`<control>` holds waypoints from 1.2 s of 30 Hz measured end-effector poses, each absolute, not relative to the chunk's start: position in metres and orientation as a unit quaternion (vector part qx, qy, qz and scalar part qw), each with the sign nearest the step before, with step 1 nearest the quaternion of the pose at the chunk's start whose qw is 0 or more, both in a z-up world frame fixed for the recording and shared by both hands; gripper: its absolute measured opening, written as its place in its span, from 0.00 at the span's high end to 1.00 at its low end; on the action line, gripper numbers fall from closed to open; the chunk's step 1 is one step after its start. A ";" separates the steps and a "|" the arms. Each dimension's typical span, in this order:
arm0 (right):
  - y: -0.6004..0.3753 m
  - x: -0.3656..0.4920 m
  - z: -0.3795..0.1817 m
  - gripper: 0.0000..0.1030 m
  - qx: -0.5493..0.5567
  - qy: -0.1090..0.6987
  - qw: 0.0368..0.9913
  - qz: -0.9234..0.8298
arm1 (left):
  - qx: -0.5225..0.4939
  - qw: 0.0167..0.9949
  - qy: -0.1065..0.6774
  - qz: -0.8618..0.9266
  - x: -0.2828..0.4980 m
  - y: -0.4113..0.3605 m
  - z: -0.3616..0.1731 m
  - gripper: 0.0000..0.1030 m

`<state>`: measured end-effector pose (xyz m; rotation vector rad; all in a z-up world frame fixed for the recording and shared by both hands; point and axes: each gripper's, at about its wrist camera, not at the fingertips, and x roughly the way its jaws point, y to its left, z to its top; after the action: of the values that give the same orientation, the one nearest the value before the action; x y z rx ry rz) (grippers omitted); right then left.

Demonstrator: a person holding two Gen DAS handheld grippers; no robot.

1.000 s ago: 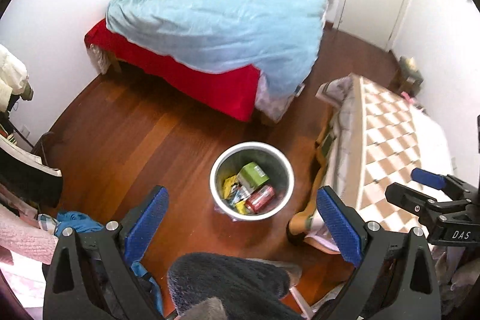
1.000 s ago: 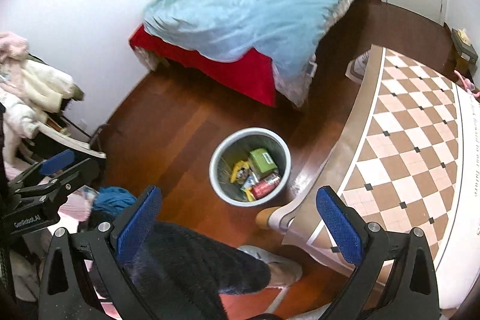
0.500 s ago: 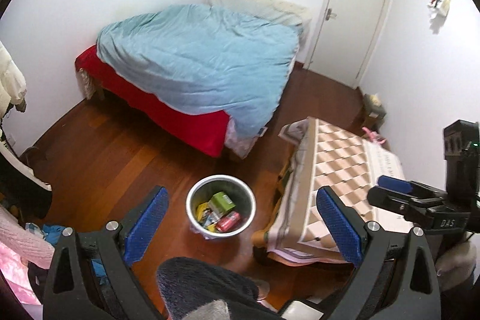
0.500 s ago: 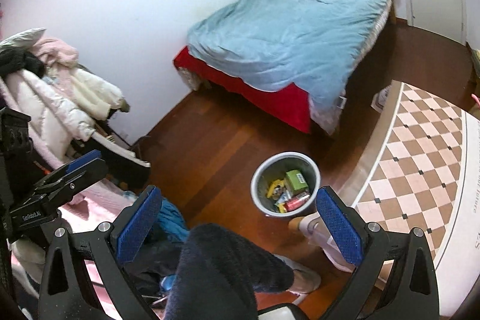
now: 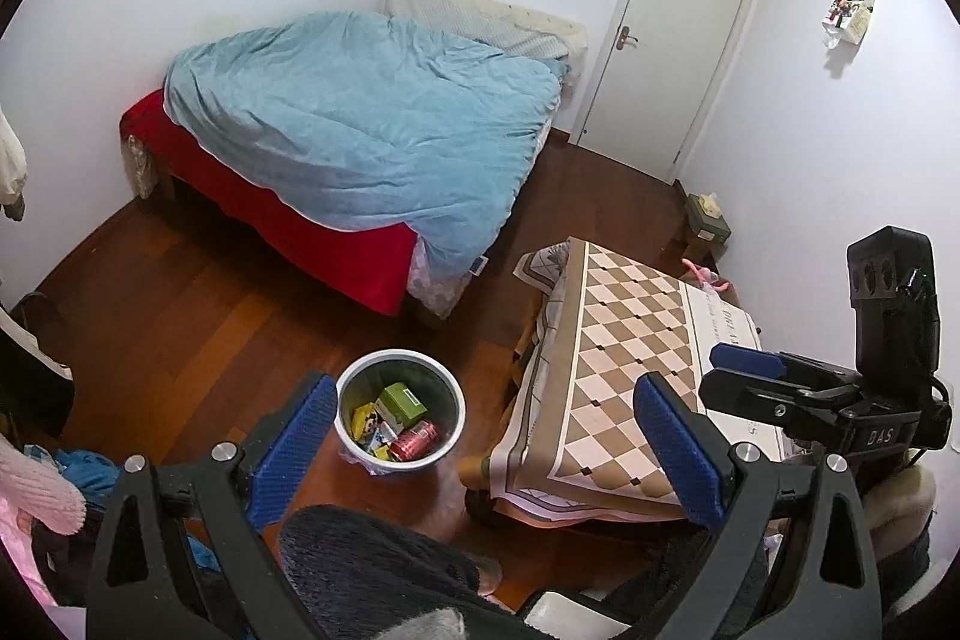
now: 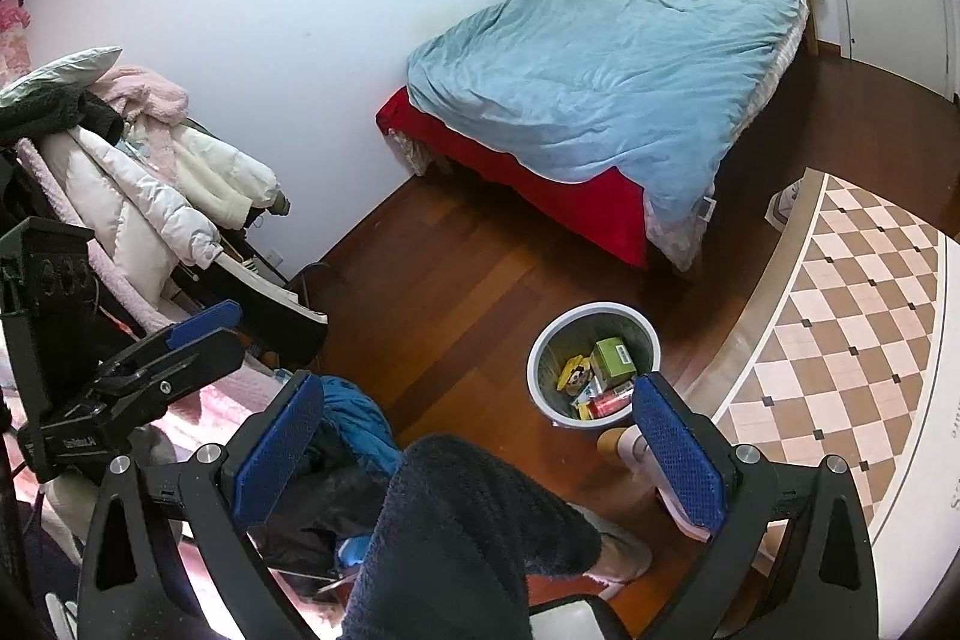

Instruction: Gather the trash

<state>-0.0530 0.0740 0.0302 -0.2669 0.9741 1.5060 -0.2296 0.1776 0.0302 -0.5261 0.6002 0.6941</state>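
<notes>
**Operator:** Holding both tools high above the floor (image 5: 198, 334), what did each unit report?

**Inspector:** Left gripper (image 5: 480, 436): jaws spread wide, nothing between them. Right gripper (image 6: 474, 436): jaws likewise wide and empty. Both pointed down toward the bin (image 5: 400, 411), which stood on the floor between the bed (image 5: 360, 142) and the worktop (image 5: 624, 370), close beside the worktop's draped corner.

**Operator:** Location of the trash?

**Inspector:** Inside the bin: a green box (image 6: 613, 358), a red can (image 5: 414, 439) and yellow wrappers (image 6: 573, 372). No loose trash was visible on the floor or the worktop. Judged from this, collection was complete or nearly so, which would explain the raised, empty tools.

**Operator:** Limits of observation?

**Inspector:** The person's dark-clad leg (image 6: 468, 538) blocked the floor directly below. A clothes pile (image 6: 120, 172) covered the left side of the room. The bin's lowest contents were too small to identify, and the far edge of the worktop was cut off
</notes>
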 end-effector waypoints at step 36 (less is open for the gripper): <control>0.063 -0.039 0.038 0.00 -0.110 0.421 0.624 0.649 | -0.257 0.872 0.286 0.304 -0.213 0.176 0.024 0.00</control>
<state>-0.0393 0.0626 0.0375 -0.2528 0.9654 1.4894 -0.2130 0.1763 0.0244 -0.5380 0.5971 0.6347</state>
